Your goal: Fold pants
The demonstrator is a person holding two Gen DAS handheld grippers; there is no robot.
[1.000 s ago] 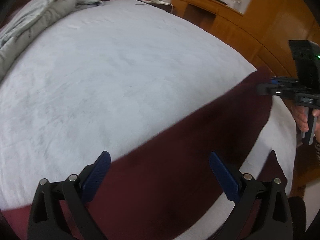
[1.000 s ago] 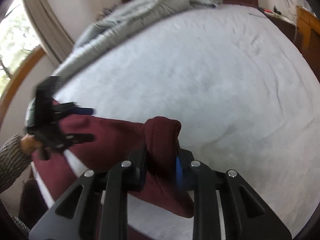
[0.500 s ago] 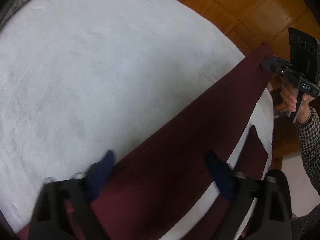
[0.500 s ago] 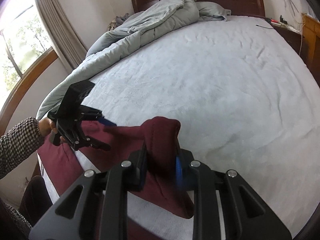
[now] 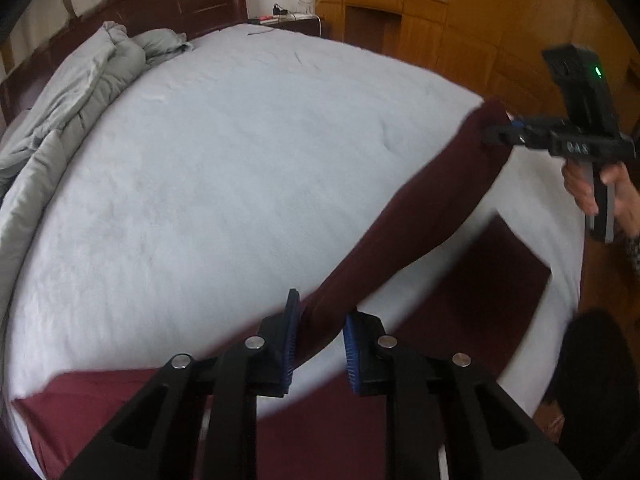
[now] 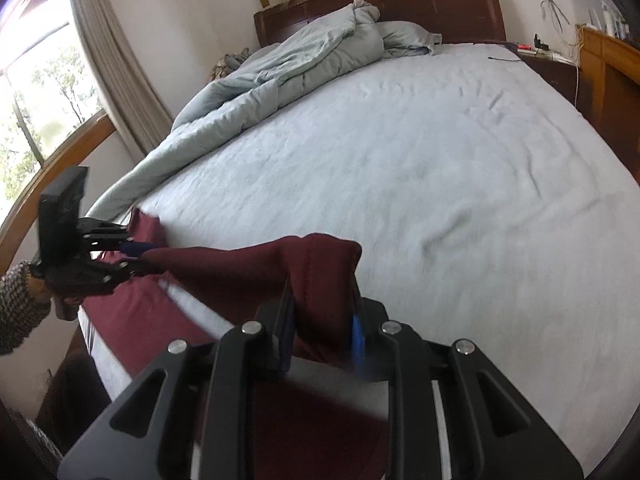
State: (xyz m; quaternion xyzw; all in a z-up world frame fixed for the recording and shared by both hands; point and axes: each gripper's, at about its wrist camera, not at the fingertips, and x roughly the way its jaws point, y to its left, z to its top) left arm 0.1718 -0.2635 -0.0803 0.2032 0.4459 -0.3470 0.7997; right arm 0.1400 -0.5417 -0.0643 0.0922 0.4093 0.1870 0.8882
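Dark maroon pants (image 5: 420,216) lie along the near edge of a pale blue bed (image 5: 240,160). One leg is lifted and stretched between my two grippers; the other leg (image 5: 500,280) lies flat on the bed below it. My left gripper (image 5: 320,344) is shut on one end of the lifted leg. My right gripper (image 6: 322,332) is shut on the bunched other end (image 6: 320,276). The right gripper also shows at the right in the left wrist view (image 5: 516,132), and the left gripper shows at the left in the right wrist view (image 6: 136,256).
A crumpled grey-blue duvet (image 6: 288,64) is heaped at the head of the bed by the dark wooden headboard (image 6: 400,0). Wooden cabinets (image 5: 400,20) stand to the right. A window with a curtain (image 6: 108,60) is on the left.
My left gripper has closed on the pants leg; it was open before. Both grippers have risen, lifting the leg taut above the bed. The right gripper has kept its grip.
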